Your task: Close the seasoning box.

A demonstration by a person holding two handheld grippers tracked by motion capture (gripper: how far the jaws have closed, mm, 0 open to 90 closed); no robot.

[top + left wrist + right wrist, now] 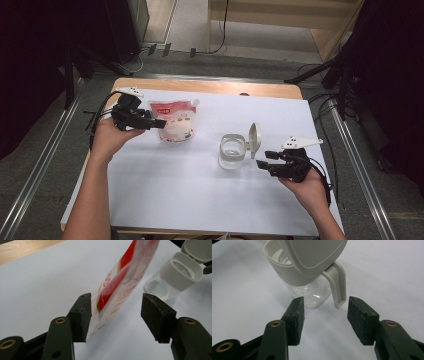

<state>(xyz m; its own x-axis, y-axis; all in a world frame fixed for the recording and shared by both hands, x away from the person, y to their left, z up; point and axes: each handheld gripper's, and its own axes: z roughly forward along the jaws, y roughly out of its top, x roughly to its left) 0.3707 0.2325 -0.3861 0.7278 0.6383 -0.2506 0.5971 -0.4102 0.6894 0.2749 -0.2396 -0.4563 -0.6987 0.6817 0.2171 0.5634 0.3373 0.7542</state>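
On the white table top (165,195) there's a red and white pouch (174,120) over on the left side and a clear jar (232,151) with its grey flip lid (254,138) standing open more toward the middle-right, the two well apart from each other. Left gripper (159,123) is held in the person's left hand (109,137) and points right at the pouch, tips at its left edge from the high view. From the left gripper view the jaws are spread wide with the pouch (120,285) between them, its edge just beside or maybe touching the left pad (86,315), hard to say which; the other pad is clear of it, so nothing's pinched. The jar (175,275) sits farther back in that view, lid flipped up. Right gripper (263,158) is in the right hand (307,187), just to the right of the jar and aimed at it. In the right gripper view its jaws are also spread, and the jar (312,287) stands just ahead of them, with the lid's hanging tab (338,285) near the gap but not between the pads. The jar looks see-through; can't tell what's inside.
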